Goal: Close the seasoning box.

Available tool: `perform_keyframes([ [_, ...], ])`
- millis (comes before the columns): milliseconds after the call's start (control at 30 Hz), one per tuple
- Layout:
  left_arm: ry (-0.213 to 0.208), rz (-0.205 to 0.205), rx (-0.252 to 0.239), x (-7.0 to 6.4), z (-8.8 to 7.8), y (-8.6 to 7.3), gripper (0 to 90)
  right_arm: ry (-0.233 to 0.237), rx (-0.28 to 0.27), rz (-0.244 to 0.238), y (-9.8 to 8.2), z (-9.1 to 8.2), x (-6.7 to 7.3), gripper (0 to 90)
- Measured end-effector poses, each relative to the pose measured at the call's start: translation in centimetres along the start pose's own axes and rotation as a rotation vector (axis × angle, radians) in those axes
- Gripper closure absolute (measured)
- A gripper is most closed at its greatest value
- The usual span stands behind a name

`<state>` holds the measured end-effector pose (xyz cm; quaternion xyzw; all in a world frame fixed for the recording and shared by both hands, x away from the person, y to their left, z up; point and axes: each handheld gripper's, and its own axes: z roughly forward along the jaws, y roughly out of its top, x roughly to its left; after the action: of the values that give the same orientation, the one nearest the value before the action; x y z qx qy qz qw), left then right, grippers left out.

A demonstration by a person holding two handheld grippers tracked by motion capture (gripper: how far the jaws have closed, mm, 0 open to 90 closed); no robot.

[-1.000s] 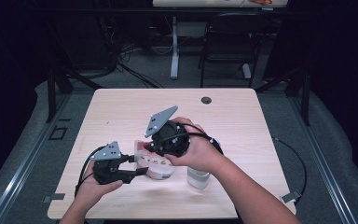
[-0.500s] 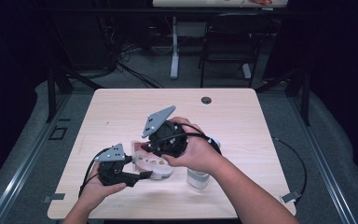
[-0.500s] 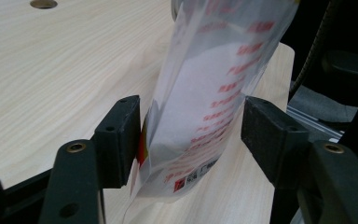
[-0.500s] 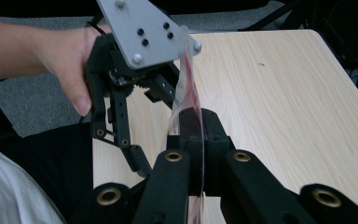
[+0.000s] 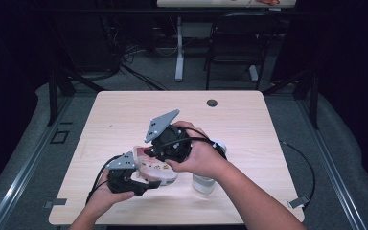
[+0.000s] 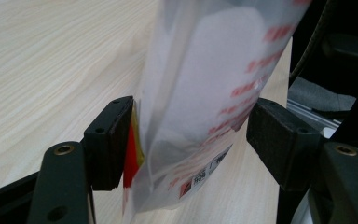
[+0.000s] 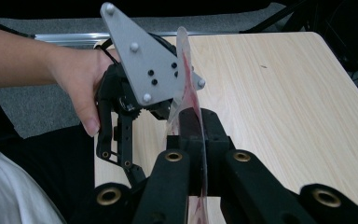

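Right gripper (image 7: 193,135): jaws pinching bag (image 6: 205,93) edge, lower centre.
Left gripper (image 6: 191,135): jaws spread around bag, above desk (image 5: 249,124).

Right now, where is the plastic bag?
In the high view the plastic bag hangs over the table's near left part, pinched by the right tool, between the left tool's jaws.

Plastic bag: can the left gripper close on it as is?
Probably yes. The plastic bag already hangs between the left gripper's open jaws, one pad touching or nearly so, the other apart. The right gripper pinches its other edge; nothing blocks the gap.
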<state>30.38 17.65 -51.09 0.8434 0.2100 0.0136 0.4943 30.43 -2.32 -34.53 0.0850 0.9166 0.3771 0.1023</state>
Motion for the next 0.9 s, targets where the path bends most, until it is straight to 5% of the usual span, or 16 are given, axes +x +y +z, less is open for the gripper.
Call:
perform_keyframes([
  [300, 0.006, -0.012, 0.004, 0.2, 0.1, -0.3, 38.2, -0.001, -0.007, 0.003, -0.1, 0.0, 0.0, 90.0],
  [767, -0.066, -0.039, 0.042, 0.4, -0.3, -0.3, 55.2, 0.028, -0.02, 0.024, -0.7, 0.0, -0.5, 90.0],
  [900, -0.056, -0.035, 0.056, 0.2, -0.2, -0.1, 57.0, 0.037, -0.021, 0.03, -1.2, -0.2, -0.8, 89.6],
])
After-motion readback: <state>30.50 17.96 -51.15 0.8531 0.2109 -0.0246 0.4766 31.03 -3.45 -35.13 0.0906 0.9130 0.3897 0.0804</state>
